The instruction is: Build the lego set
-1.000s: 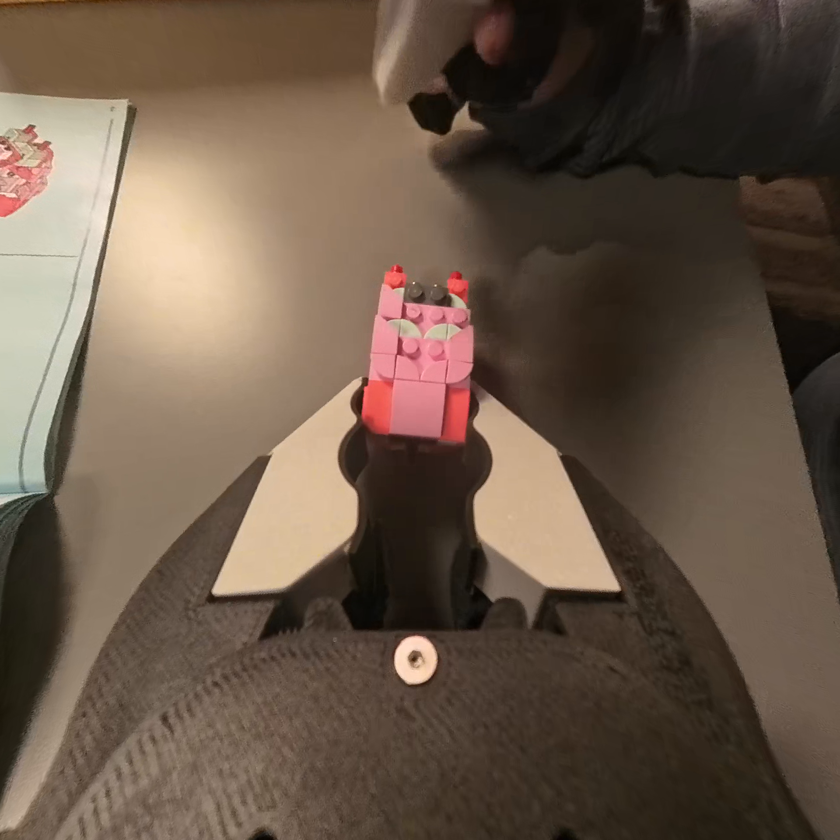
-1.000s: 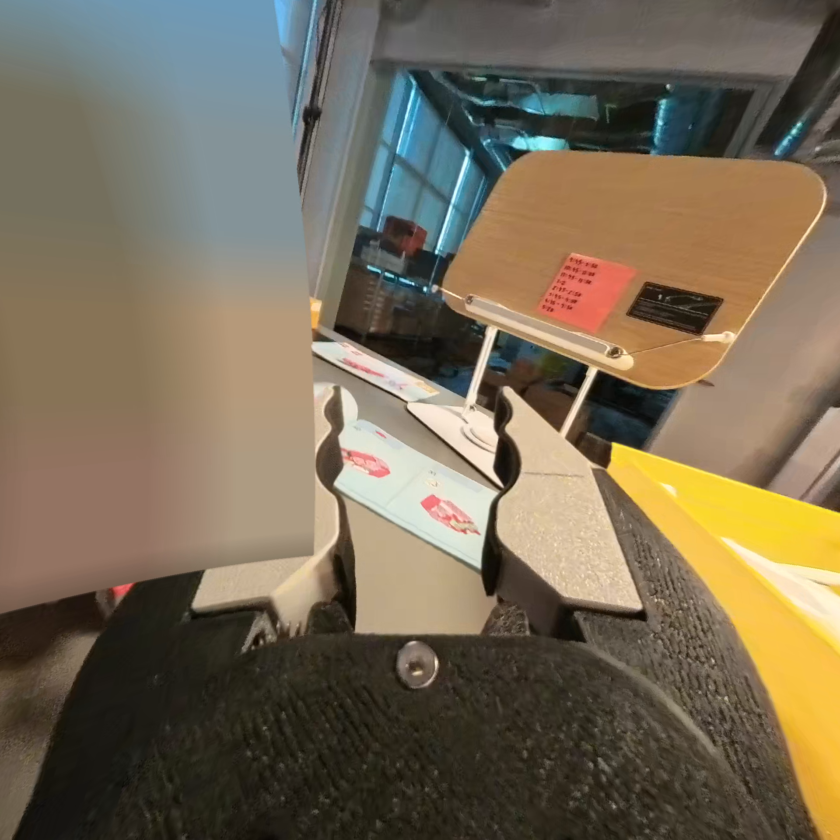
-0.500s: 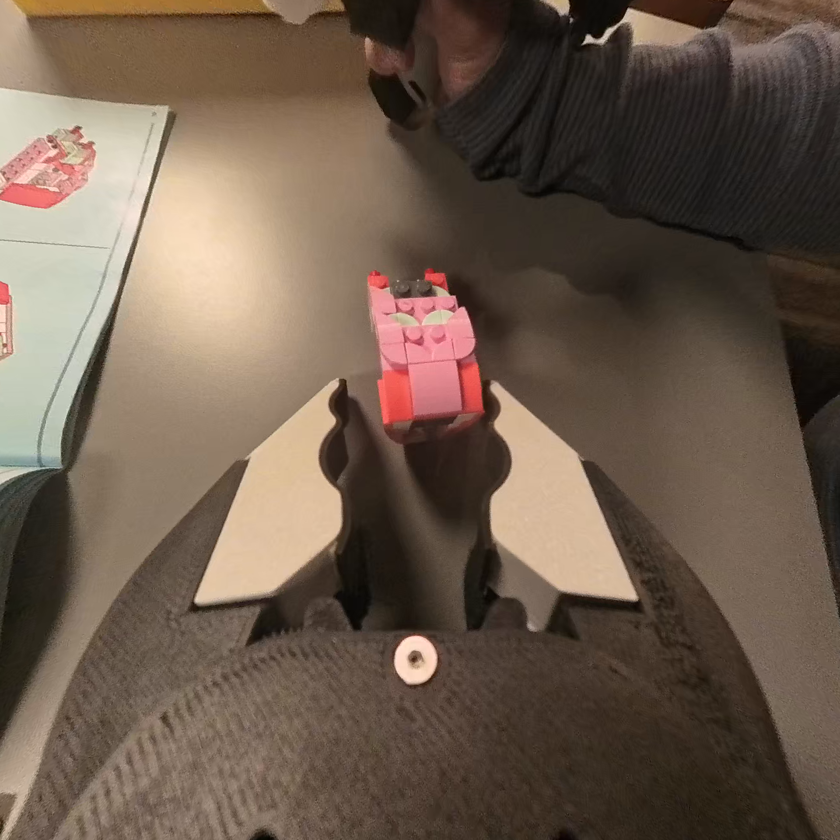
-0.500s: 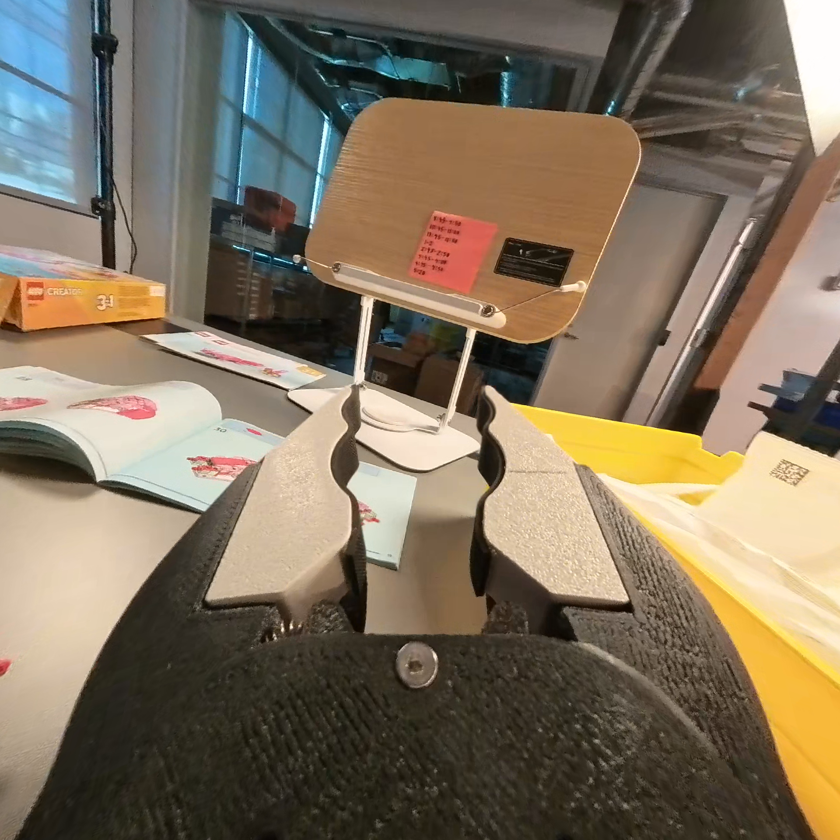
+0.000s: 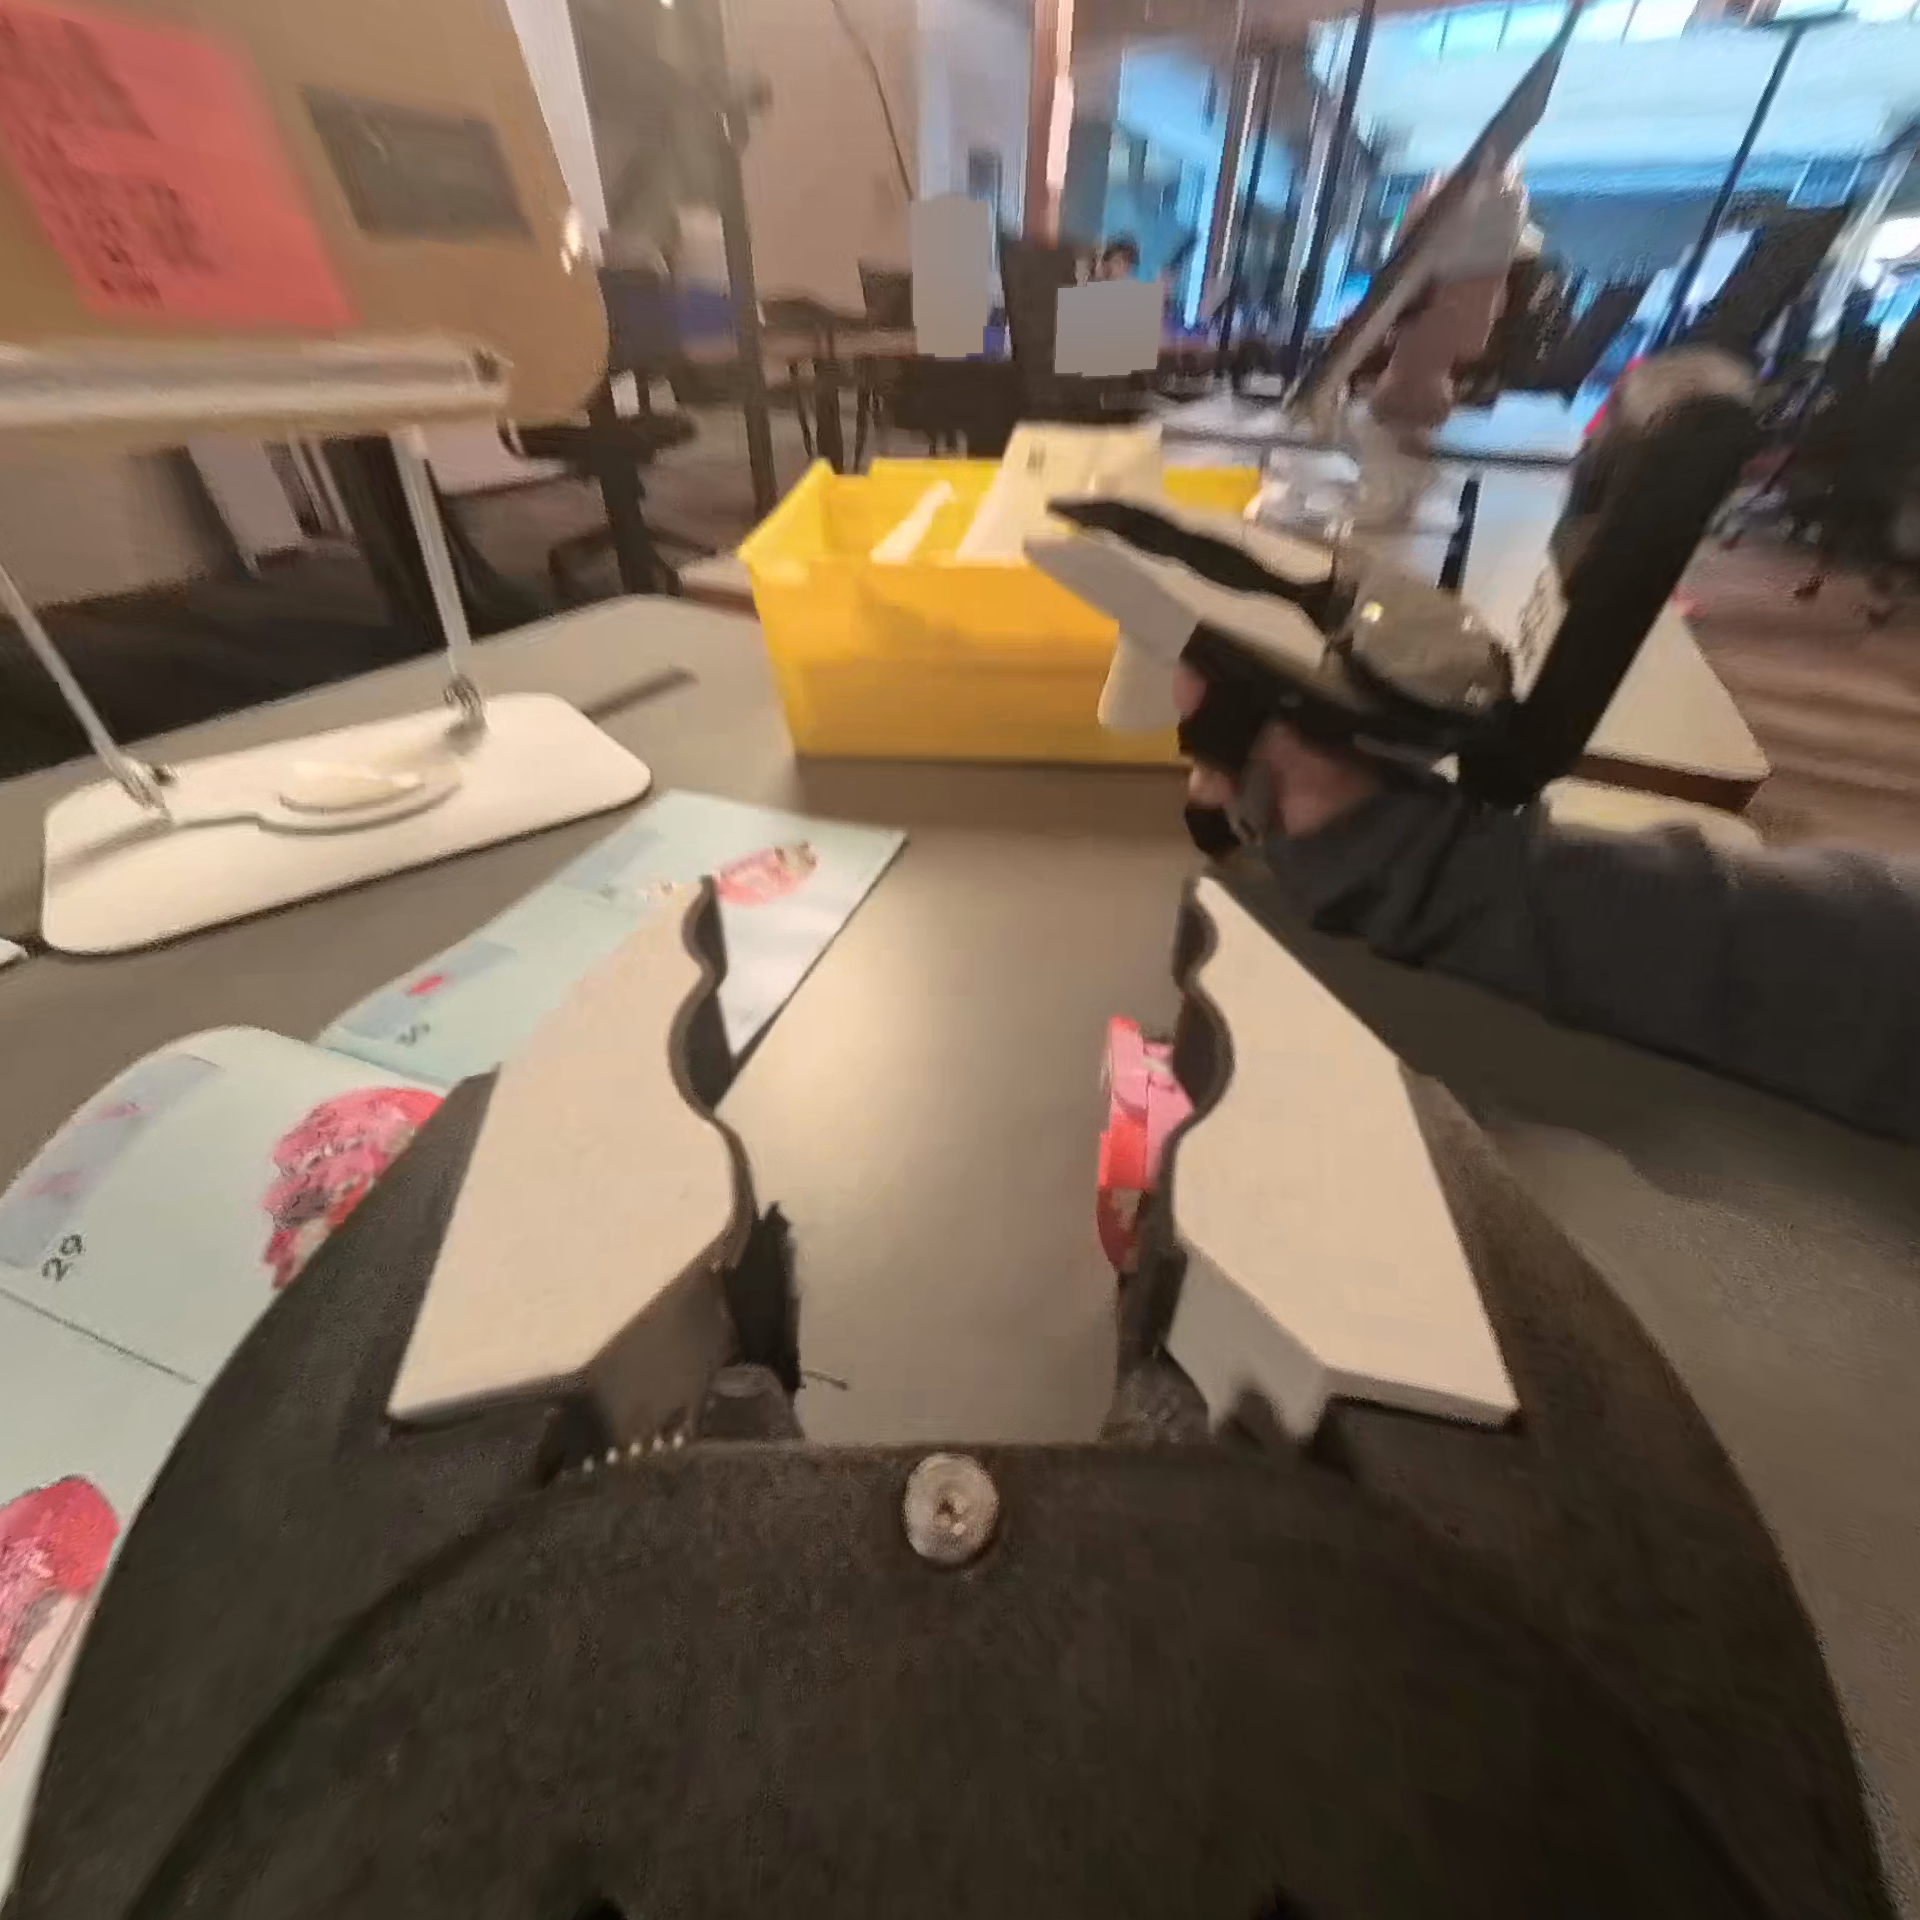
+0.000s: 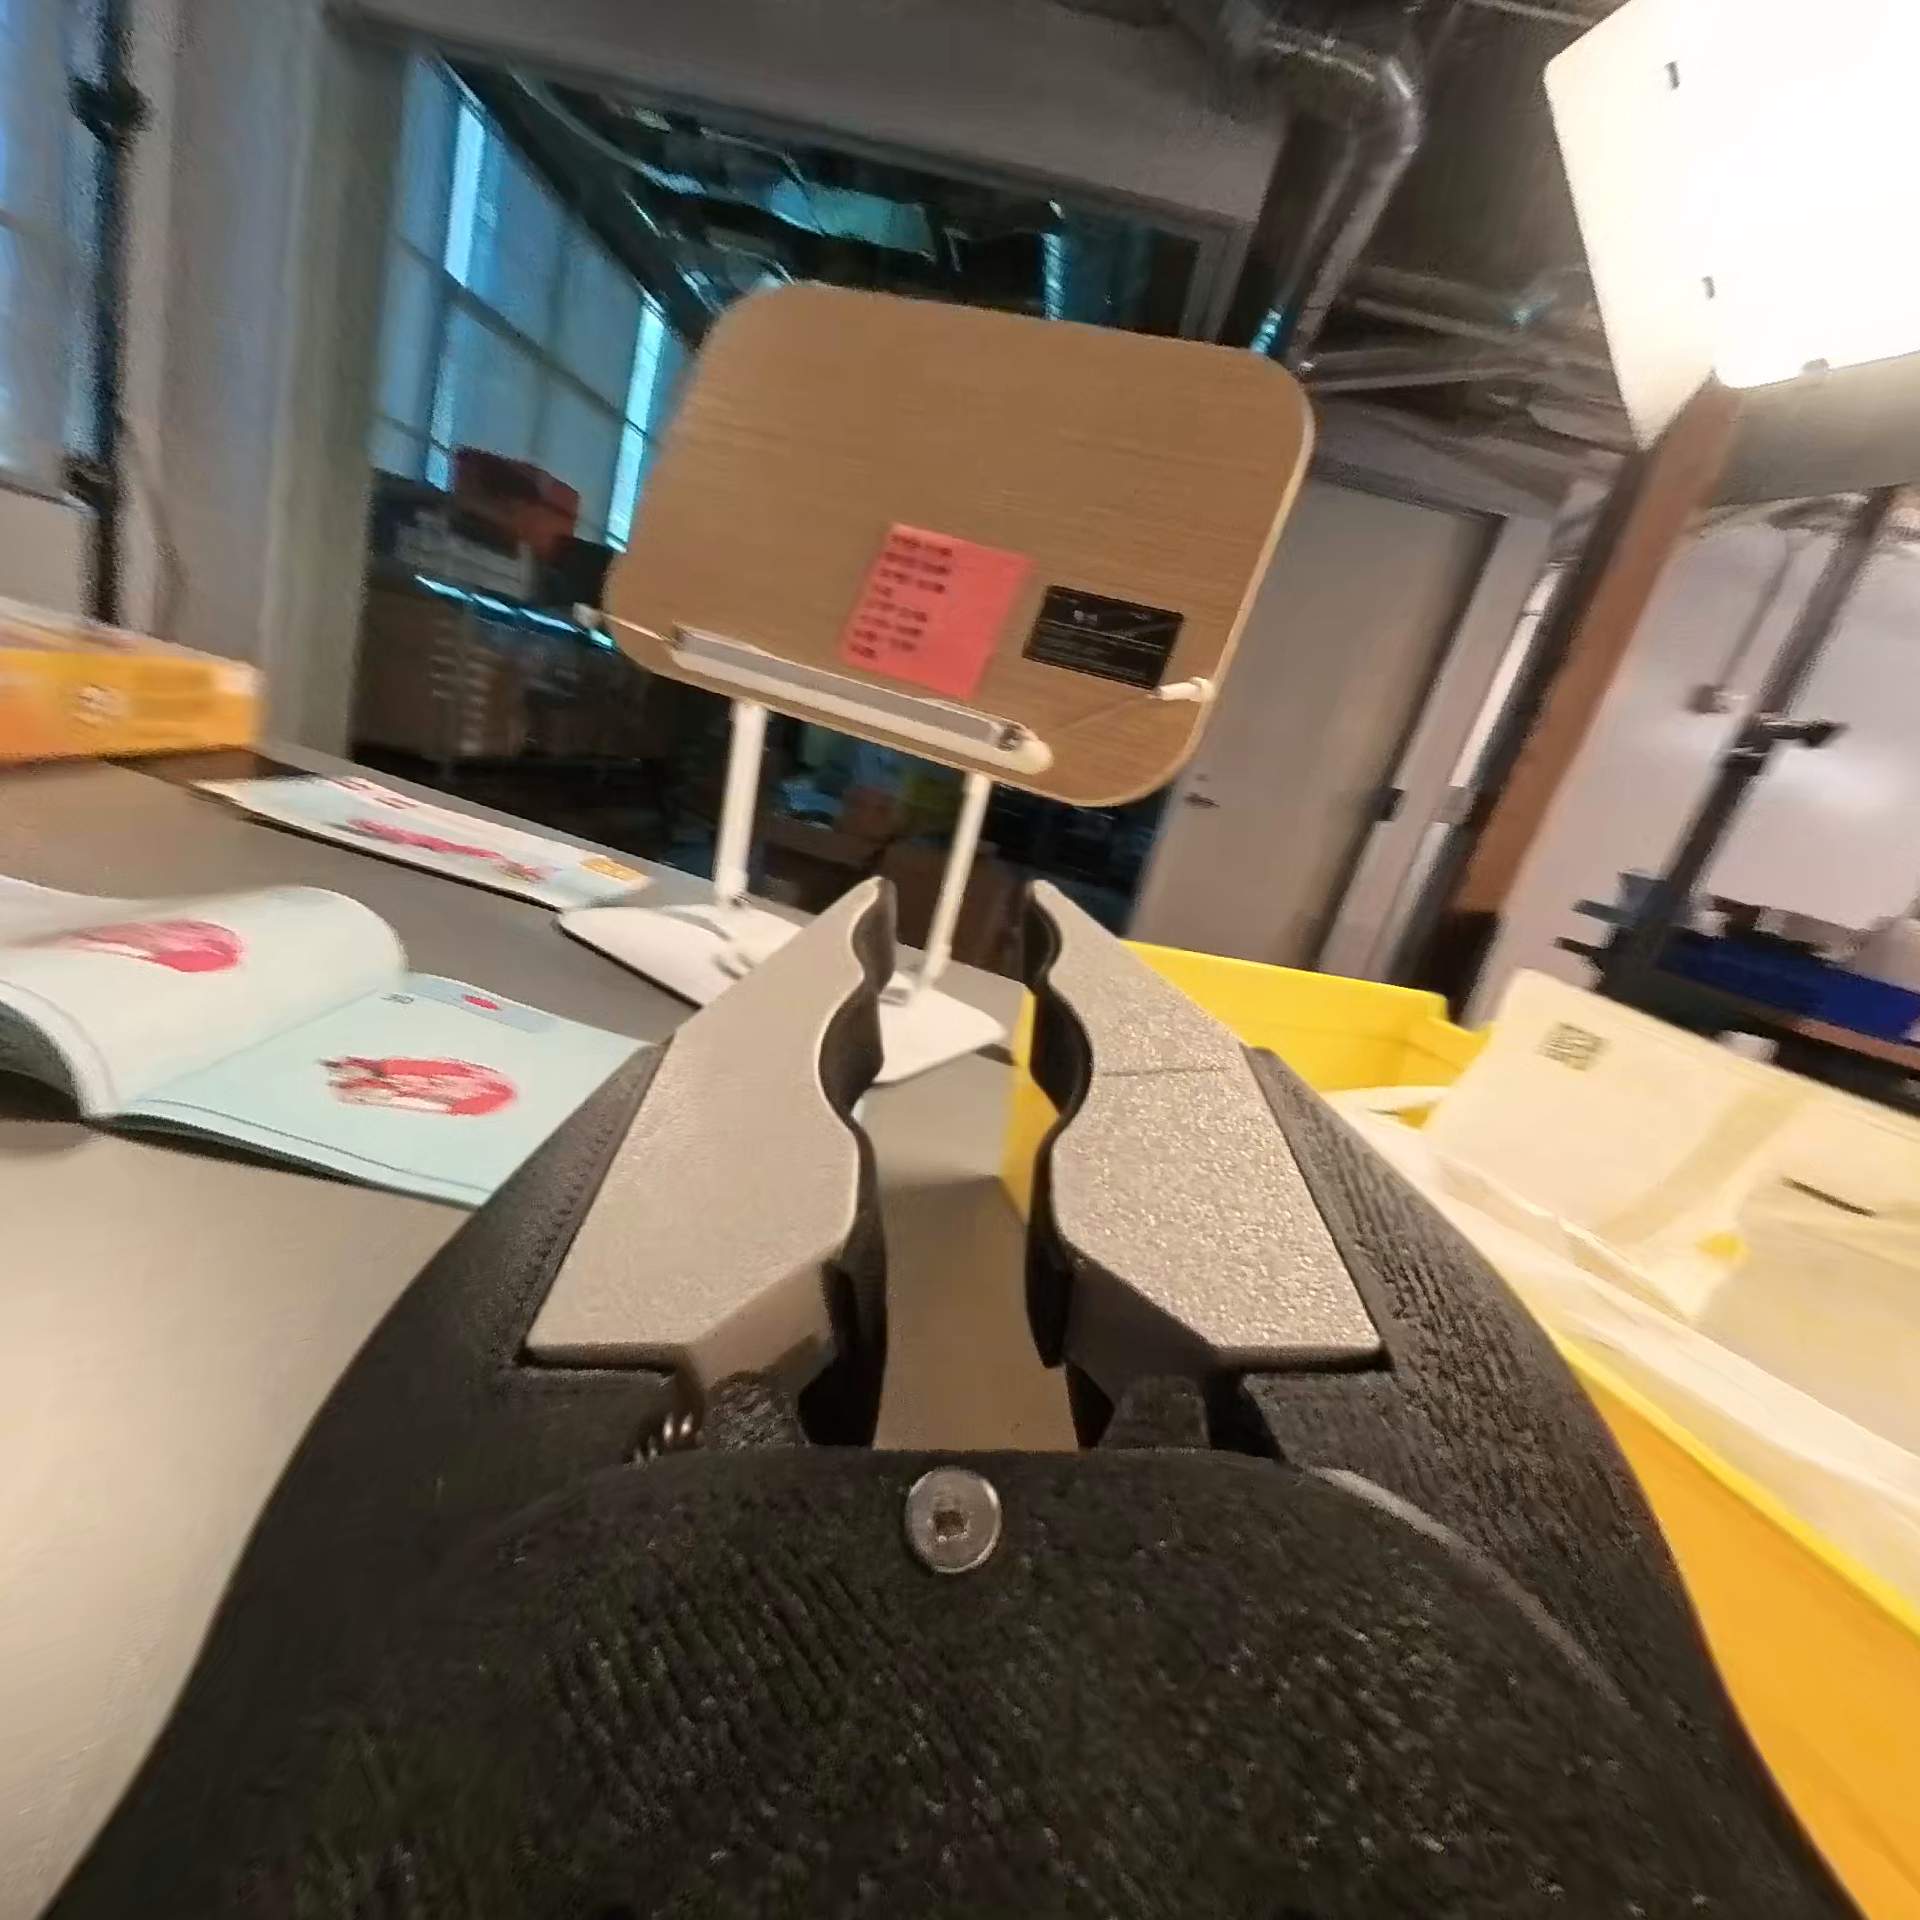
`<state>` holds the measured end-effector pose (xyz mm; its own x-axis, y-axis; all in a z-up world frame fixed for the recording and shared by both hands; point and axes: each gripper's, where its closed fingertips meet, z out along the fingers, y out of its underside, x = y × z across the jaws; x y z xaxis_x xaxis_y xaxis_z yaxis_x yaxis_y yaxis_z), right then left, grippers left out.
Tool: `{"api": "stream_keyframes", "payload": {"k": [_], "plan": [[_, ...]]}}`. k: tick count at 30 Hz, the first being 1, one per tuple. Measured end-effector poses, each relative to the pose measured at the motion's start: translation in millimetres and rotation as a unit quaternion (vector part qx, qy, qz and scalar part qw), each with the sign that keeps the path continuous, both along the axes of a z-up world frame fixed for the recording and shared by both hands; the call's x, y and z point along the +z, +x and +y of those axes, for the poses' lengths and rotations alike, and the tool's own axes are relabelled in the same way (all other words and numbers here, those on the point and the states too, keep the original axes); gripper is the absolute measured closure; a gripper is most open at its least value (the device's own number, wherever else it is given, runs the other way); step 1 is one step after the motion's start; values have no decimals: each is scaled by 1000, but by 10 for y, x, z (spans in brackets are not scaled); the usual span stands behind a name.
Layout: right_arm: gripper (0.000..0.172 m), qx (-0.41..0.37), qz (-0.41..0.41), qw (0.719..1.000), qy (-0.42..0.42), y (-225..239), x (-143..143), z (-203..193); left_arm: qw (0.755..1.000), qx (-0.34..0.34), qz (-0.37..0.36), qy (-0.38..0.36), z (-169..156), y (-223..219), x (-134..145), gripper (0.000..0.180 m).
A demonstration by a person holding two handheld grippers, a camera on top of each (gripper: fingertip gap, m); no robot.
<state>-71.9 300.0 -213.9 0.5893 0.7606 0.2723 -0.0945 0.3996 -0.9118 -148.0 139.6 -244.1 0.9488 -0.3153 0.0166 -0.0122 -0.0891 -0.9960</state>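
the left gripper (image 5: 945, 997) hangs low over the grey table (image 5: 935, 1143) with its two fingers wide apart, and nothing is clamped between them. a small pink and red brick model (image 5: 1138, 1132) stands on the table just beside the inner side of the right finger (image 5: 1309, 1164); if it touches that finger i cannot tell, and the other finger is well apart from it. an open booklet (image 5: 208, 1143) with light blue pages lies on the left, partly under the left finger.

farther on the table there is the white base of a book stand (image 5: 343, 800) and a yellow bin (image 5: 935, 644) with white bags inside.

the right gripper (image 6: 956, 925) is held in the air near the bin (image 6: 1299, 1013), in a hand (image 5: 1309, 769) with a grey sleeve. its fingers stand close together with only a narrow gap, and the gap is bare; they press on nothing. beyond them is the book stand (image 6: 956, 582), a wooden board with a red note on it, on two thin white legs. the booklet (image 6: 312, 1039) lies open at the left, a second thin booklet (image 6: 436, 836) lies behind it, and an orange box (image 6: 125, 707) is at the far left edge.
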Motion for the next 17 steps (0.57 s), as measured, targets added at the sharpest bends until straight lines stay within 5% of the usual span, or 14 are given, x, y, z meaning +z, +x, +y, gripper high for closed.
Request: {"api": "stream_keyframes", "payload": {"k": [6,17], "plan": [[166,-41,-59,996,50,-53,-74,-13,998,-1,-49,45,-60,-18,158,131],[171,-60,-76,994,40,-51,-136,81,998,10,52,18,-4,69,-31,166]]}}
